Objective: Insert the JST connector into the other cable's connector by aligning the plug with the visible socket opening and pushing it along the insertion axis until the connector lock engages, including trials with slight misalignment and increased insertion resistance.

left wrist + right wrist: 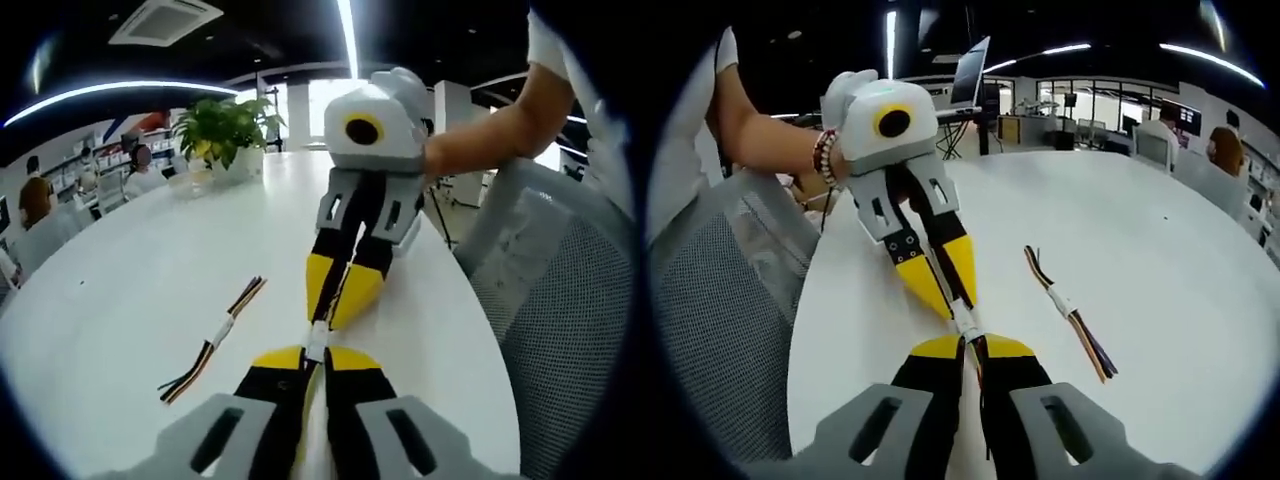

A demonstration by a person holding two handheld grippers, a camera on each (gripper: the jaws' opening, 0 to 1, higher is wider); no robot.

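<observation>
Open-plan office: long ceiling light strips (349,35), ceiling air-conditioning vent (165,20), seated people at desks (35,205) beyond the white bench (130,290), potted plant (222,130) at its far edge, mesh chair (570,300) alongside, laptop (970,72) behind.

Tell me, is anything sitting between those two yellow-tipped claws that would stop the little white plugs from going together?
Nothing visible does. The left gripper and right gripper meet tip to tip, with the white connector bridging the short gap between them. The spare cable lies on the white table, off to one side and apart from both.
</observation>
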